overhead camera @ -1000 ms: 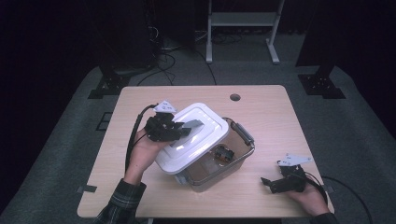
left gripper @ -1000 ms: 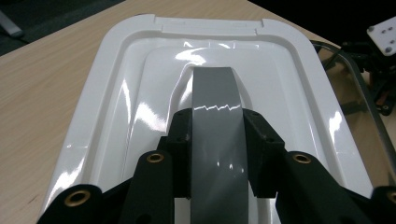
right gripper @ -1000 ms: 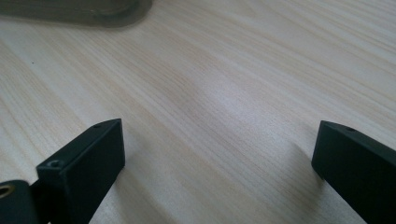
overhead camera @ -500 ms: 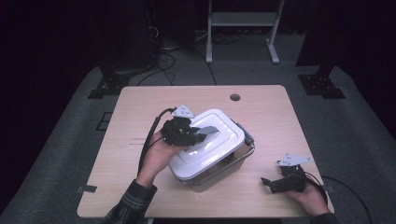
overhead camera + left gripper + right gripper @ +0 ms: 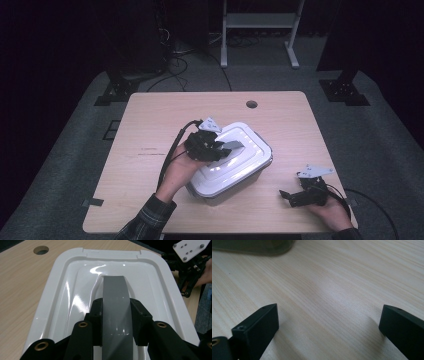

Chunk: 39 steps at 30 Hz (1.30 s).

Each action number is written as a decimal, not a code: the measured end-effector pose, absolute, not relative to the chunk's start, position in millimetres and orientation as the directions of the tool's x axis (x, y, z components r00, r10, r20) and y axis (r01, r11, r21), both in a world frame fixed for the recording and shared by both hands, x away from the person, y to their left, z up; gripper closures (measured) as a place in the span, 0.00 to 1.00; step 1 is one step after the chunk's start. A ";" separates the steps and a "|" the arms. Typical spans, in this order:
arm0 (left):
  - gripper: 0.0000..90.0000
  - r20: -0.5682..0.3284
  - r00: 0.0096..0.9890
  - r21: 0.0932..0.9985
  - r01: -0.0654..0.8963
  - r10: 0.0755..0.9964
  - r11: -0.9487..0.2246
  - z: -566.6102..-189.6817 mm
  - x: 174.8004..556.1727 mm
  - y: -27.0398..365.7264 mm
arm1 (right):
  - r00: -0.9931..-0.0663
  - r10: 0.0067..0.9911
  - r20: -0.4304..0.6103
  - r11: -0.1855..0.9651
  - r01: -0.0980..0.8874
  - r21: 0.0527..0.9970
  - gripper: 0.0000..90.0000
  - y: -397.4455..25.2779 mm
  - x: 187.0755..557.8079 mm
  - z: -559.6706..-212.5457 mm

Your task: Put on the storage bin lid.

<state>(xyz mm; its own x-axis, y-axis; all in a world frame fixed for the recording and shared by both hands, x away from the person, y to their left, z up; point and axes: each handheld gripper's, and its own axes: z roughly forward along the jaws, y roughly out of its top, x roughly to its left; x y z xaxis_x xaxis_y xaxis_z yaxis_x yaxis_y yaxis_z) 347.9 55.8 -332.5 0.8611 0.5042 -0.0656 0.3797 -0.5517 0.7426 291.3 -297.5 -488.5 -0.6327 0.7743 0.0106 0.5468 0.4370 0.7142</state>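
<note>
A light wooden table [image 5: 150, 130] stands on grey carpet in a dark room, with a round hole [image 5: 251, 104] near its far edge. Nearer than the hole sits the box [image 5: 250, 175], with the white lid [image 5: 245, 160] on top. The left gripper [image 5: 220, 149] is over the lid, jaws clamped on the grey handle [image 5: 115, 307]. The right gripper [image 5: 290, 196] rests on bare table beside the box, jaws spread wide, holding nothing.

Wooden table [image 5: 150, 130] (round hole [image 5: 251, 104] near far edge), metal stand [image 5: 257, 30] behind
</note>
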 end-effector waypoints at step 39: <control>0.38 -0.076 0.863 0.794 0.355 0.500 -0.494 -327.2 344.3 68.5 | -0.634 0.774 0.009 0.439 0.546 0.713 0.02 -297.7 291.4 -488.4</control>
